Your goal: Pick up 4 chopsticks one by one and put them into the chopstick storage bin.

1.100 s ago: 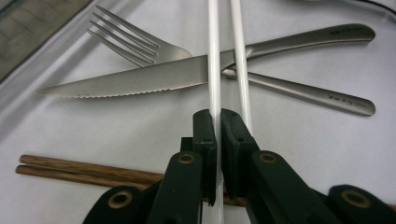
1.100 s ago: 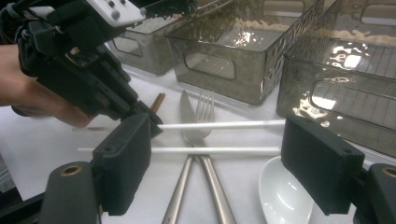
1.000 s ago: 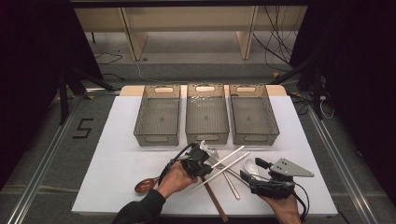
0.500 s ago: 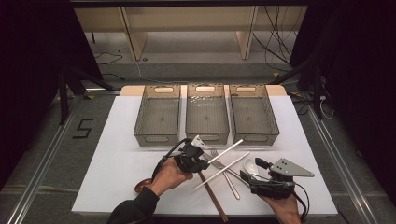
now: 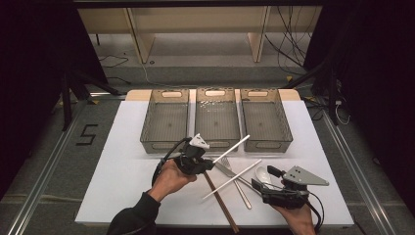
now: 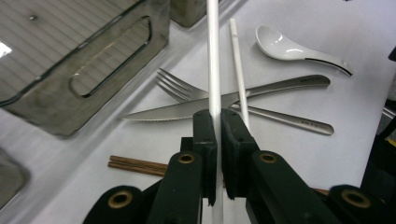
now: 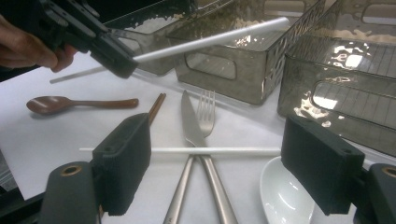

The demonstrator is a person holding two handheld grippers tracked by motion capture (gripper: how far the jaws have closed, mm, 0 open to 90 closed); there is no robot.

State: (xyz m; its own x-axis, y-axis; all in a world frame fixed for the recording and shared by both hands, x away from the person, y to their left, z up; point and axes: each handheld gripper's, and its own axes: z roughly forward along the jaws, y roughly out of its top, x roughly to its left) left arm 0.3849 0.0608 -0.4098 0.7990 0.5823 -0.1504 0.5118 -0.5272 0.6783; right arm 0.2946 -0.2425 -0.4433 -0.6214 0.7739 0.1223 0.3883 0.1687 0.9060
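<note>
A white chopstick [image 5: 231, 148] is clamped between the closed fingers of the left gripper [image 5: 201, 163] and is held raised, its tip over the near rim of the middle bin [image 5: 217, 117]. A second white chopstick [image 5: 231, 179] lies across the knife [image 6: 187, 109] and fork [image 6: 180, 88]. Bare white bench [image 5: 122, 161] is left open to the left. The right gripper [image 5: 266, 188] is rested near the bench's front edge, its fingers spread apart beside the white spoon [image 5: 263, 175]. Compared with a second ago, the held chopstick has been lifted and carried toward the bins.
</note>
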